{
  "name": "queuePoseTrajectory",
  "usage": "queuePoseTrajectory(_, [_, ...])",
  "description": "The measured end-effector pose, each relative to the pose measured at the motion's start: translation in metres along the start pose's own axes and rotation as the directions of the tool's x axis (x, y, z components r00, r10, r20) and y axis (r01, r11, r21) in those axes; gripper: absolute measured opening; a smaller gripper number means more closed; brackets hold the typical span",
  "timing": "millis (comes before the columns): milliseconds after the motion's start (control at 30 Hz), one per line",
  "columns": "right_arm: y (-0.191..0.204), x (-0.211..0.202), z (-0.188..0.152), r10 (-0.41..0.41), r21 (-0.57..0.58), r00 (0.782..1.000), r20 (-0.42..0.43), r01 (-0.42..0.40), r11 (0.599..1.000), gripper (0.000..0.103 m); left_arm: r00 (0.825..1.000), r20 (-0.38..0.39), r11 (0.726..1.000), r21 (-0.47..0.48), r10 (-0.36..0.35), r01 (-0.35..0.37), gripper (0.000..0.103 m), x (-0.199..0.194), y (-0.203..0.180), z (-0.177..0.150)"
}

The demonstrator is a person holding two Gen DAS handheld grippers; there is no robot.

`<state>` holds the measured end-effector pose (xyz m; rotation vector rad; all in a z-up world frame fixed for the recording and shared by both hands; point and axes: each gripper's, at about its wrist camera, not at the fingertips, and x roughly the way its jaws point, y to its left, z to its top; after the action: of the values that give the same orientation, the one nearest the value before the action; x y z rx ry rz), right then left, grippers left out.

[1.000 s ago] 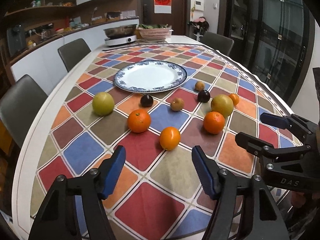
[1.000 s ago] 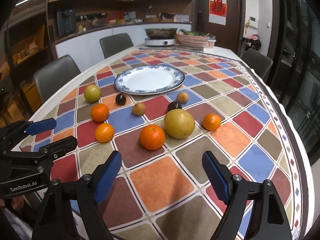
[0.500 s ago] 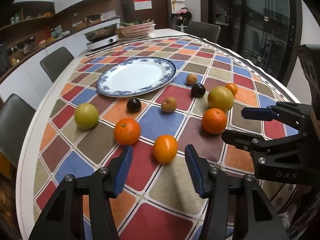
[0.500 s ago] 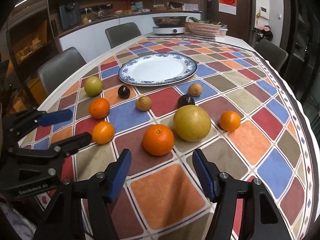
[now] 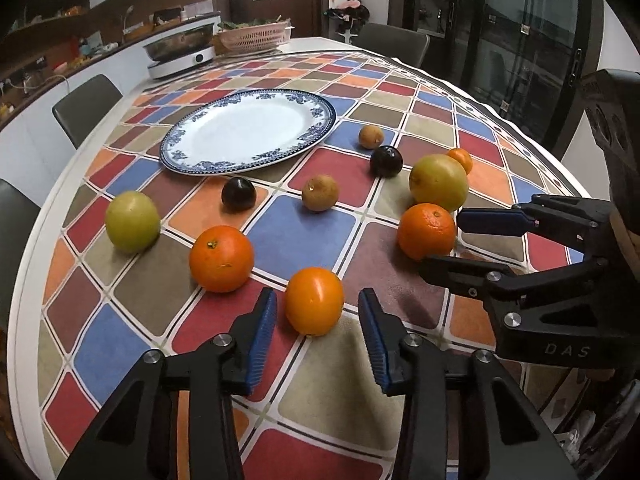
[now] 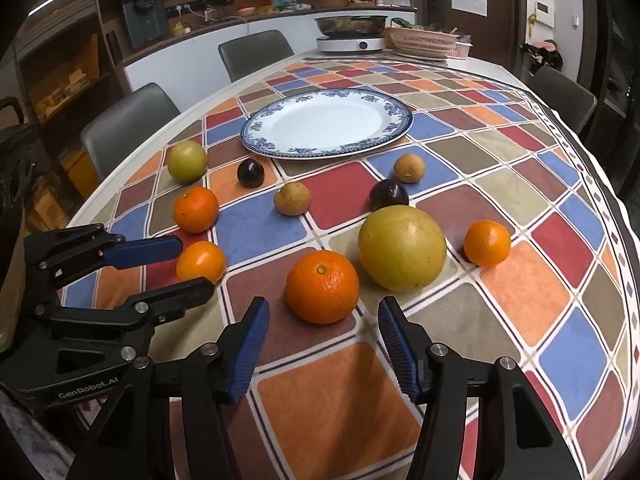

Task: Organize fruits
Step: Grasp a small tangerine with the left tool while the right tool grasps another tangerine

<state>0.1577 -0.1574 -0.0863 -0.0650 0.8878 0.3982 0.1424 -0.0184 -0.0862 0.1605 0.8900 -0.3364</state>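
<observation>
Several fruits lie on the checked tablecloth before an empty blue-rimmed white plate (image 5: 248, 130) (image 6: 332, 122). My left gripper (image 5: 318, 340) is open, its blue pads on either side of a smooth orange (image 5: 314, 300) without touching it; the same gripper (image 6: 168, 264) and orange (image 6: 200, 262) show in the right wrist view. My right gripper (image 6: 324, 340) is open just short of a dimpled orange (image 6: 322, 286), next to a large yellow-green fruit (image 6: 402, 248). The right gripper (image 5: 452, 244) shows beside that orange (image 5: 426, 230) in the left wrist view.
Other fruits: another orange (image 5: 221, 258), a green fruit (image 5: 132, 220), two dark plums (image 5: 239, 194) (image 5: 385, 161), two brown fruits (image 5: 320, 198) (image 5: 370, 136), a small orange (image 6: 487, 242). An electric pot (image 5: 180, 56) and pink basket (image 5: 256, 34) stand at the far end. Chairs surround the table.
Both grippers moved forward and lower toward the fruit. The left one now has its pads around the smooth orange; the right one has closed in on the dimpled orange.
</observation>
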Motion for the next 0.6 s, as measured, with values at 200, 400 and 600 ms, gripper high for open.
queuePoseTrajectory(200, [-0.002,0.009,0.005,0.023,0.011,1.000,-0.018,-0.023,1.000,0.053,1.000,-0.013,1.000,-0.016,-0.016,0.016,0.035,0.007,0.002,0.001])
queuePoseTrajectory(400, [0.001,0.015,0.007,0.031,0.003,0.999,-0.030,-0.031,1.000,0.047,0.999,-0.014,0.999,-0.034,-0.033,0.033,0.033,0.010,0.006,0.002])
queuePoseTrajectory(600, [-0.001,0.014,0.007,0.024,0.008,0.999,-0.031,-0.024,1.000,0.042,0.999,-0.008,0.998,-0.043,-0.039,0.039,0.032,0.008,0.006,0.001])
